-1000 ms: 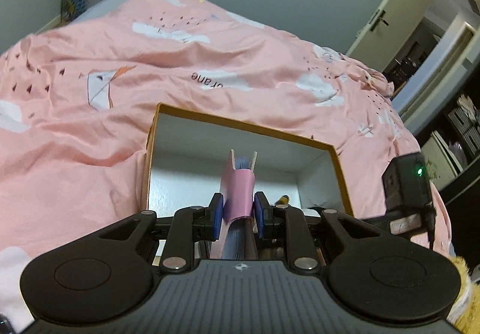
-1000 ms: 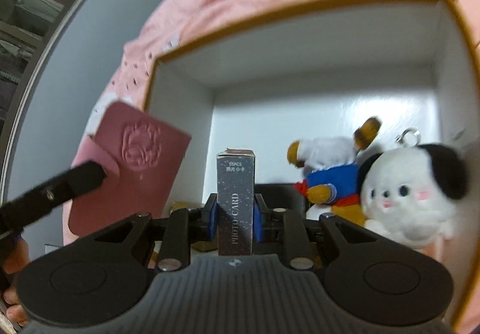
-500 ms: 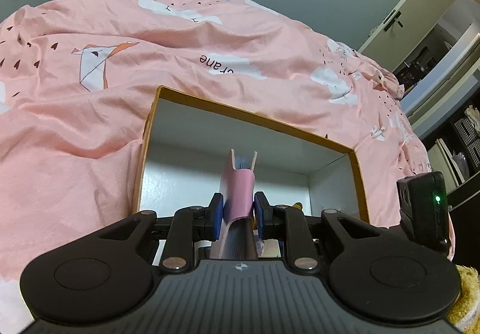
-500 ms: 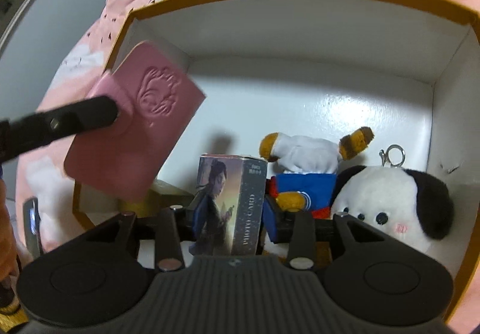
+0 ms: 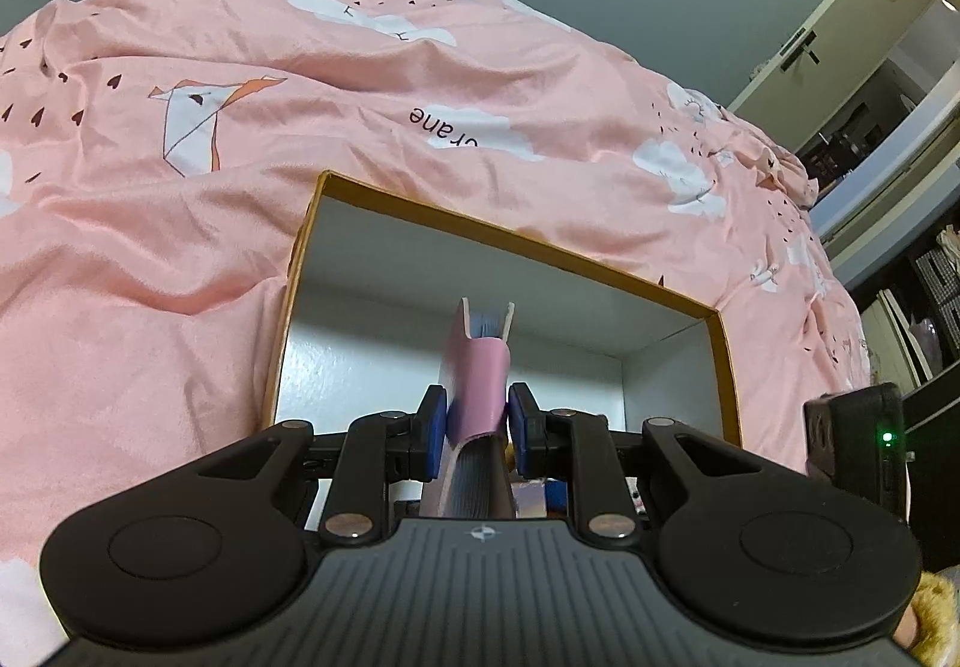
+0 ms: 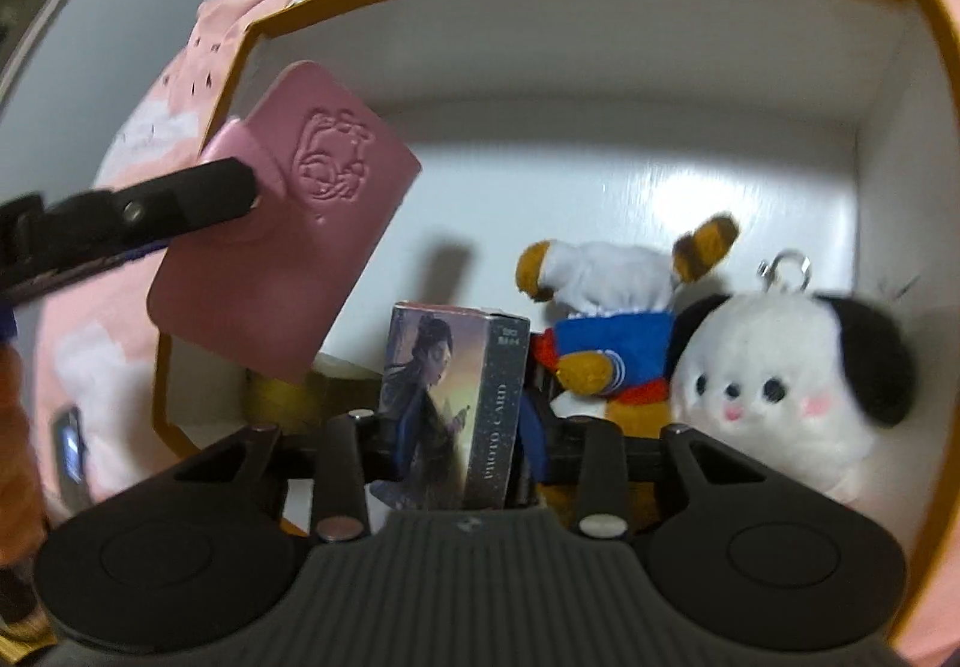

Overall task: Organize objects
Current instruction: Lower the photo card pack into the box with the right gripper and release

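Working on a pink duvet, into an open white box with an orange rim sunk into its folds. Already housing, along the box's right wall, a white plush dog, and just left of it, touching, a duck plush in blue. Carrying in the left gripper a pink notebook, pads pressed tight on its covers, tilted in the air above the box's left wall and not yet down. Compared with a second ago, no longer pinching with the right gripper: jaws now spread, with the photo card box let go and standing upright on the box floor between them, near the front edge, close beside the duck; cannot tell whether the right pad touches it. Reads as one item delivered, so probably time to back the right gripper straight out without toppling the card box. Next, likely lowering the notebook into the bare left side.
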`<state>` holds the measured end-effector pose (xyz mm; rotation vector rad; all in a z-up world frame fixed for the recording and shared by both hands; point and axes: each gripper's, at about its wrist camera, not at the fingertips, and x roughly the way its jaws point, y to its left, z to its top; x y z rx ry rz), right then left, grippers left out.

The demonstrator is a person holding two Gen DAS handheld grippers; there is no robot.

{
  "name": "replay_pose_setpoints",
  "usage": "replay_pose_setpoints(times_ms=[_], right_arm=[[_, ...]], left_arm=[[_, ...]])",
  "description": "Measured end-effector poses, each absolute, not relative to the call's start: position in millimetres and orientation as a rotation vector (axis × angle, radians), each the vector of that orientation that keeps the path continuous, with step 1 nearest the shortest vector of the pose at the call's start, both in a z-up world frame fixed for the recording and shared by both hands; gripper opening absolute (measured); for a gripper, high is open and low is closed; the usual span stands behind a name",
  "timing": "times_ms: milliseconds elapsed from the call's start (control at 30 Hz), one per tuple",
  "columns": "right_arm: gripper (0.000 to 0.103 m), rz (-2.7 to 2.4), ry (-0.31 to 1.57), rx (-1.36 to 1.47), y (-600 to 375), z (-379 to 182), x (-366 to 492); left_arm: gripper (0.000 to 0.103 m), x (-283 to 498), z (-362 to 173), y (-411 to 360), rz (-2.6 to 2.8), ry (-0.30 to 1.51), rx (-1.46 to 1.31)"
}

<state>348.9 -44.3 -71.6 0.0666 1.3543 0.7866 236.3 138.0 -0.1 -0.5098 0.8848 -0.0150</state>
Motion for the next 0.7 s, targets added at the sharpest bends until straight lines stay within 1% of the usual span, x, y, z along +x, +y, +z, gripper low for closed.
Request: replay_pose_setpoints(times_ms=[100, 133, 333, 400, 433, 567, 700], right_arm=[[0.038, 0.784, 1.349, 0.072, -46, -71, 348], [0.040, 0.786, 1.343, 0.051, -43, -70, 347], [0.040, 0.806, 1.295, -0.136, -26, -58, 331], [0.042, 0.814, 1.252, -0.175, -27, -46, 325], [0.044, 0.814, 1.225, -0.187, -29, -40, 323], [0.045, 0.771, 1.121, -0.196, -43, -19, 327], [0.045, 0.728, 1.094, -0.144, -65, -16, 338]], left_arm=[[0.024, 241, -1, 135, -0.008, 0.884, -0.503], [0.024, 243, -1, 135, -0.007, 0.883, -0.503], [0.024, 255, -6, 130, 0.010, 0.879, -0.500], [0.024, 259, -8, 130, 0.015, 0.874, -0.513], [0.024, 262, -10, 130, 0.019, 0.874, -0.528], [0.024, 277, -21, 126, 0.036, 0.861, -0.574], [0.024, 284, -36, 124, 0.028, 0.836, -0.630]])
